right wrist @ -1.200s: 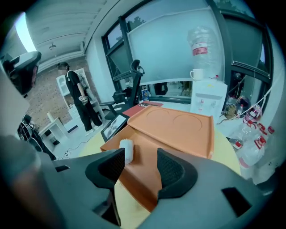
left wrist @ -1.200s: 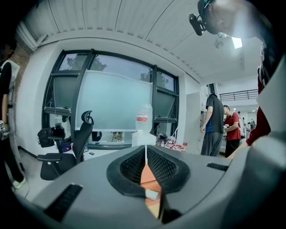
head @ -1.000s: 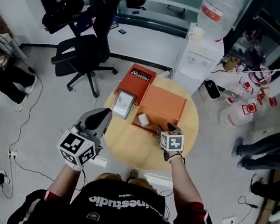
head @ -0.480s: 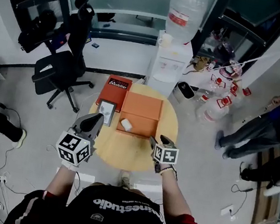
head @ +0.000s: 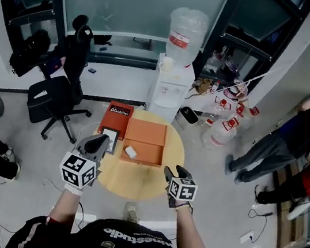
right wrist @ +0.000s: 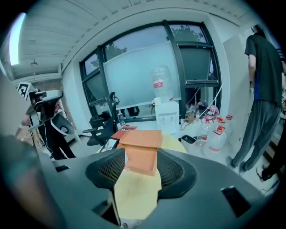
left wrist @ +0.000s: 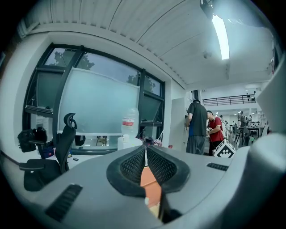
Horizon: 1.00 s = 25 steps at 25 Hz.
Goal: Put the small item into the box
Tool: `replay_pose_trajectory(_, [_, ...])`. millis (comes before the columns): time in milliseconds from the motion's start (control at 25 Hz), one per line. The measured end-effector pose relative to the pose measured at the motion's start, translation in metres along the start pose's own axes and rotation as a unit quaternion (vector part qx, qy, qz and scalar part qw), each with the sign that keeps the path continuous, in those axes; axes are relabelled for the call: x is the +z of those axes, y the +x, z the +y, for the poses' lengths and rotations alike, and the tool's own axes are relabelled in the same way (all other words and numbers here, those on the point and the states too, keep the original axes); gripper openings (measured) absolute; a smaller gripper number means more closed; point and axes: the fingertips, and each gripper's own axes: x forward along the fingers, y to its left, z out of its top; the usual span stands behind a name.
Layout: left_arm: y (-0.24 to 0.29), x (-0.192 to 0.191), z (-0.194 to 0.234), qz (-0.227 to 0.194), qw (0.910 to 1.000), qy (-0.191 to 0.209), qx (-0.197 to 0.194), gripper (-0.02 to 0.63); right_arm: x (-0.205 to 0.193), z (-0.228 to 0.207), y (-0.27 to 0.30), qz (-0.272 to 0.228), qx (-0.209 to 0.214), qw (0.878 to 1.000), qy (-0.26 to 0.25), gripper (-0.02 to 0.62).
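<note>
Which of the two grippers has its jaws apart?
The right gripper: its jaws stand apart, with the orange box showing in the gap. The left gripper has its jaws closed together at the tips, holding nothing.

In the head view, the lower half of the round table (head: 140, 181) is left bare, and free room is found there between the left gripper (head: 102, 140) and the right gripper (head: 173, 171). Its upper half is taken up by the open orange box (head: 148, 132), with a red box (head: 115, 119) and a dark tablet (head: 113, 136) crowded just left of it. Above the table, passage is blocked by the water dispenser (head: 170, 85); an office chair (head: 52, 92) is set at upper left.
</note>
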Motion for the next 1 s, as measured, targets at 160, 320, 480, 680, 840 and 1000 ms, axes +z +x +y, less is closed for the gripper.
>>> replay_pose_trajectory(160, [-0.011, 0.012, 0.005, -0.013, 0.9999, 0.0, 0.002, 0.028, 0.024, 0.01, -0.029, -0.039, -0.009, 0.999, -0.007, 0.239])
replay_pose_trajectory(320, [-0.018, 0.025, 0.005, -0.03, 0.9995, 0.008, -0.003, 0.028, 0.053, 0.018, -0.058, -0.088, -0.028, 0.996, -0.016, 0.238])
replay_pose_trajectory(480, [-0.023, 0.039, -0.002, -0.042, 0.9989, 0.016, -0.014, 0.028, 0.081, 0.036, -0.086, -0.127, -0.03, 0.991, -0.032, 0.238])
replay_pose_trajectory(680, [-0.028, 0.056, -0.015, -0.061, 0.9973, 0.026, -0.032, 0.028, 0.124, 0.063, -0.127, -0.191, -0.012, 0.981, -0.04, 0.238])
replay_pose_trajectory(840, [-0.032, 0.064, -0.022, -0.062, 0.9966, 0.034, -0.043, 0.028, 0.153, 0.086, -0.151, -0.236, 0.007, 0.971, -0.043, 0.238])
replay_pose_trajectory(1000, [-0.037, 0.076, -0.025, -0.07, 0.9958, 0.039, -0.043, 0.028, 0.172, 0.103, -0.166, -0.26, 0.019, 0.964, -0.058, 0.236])
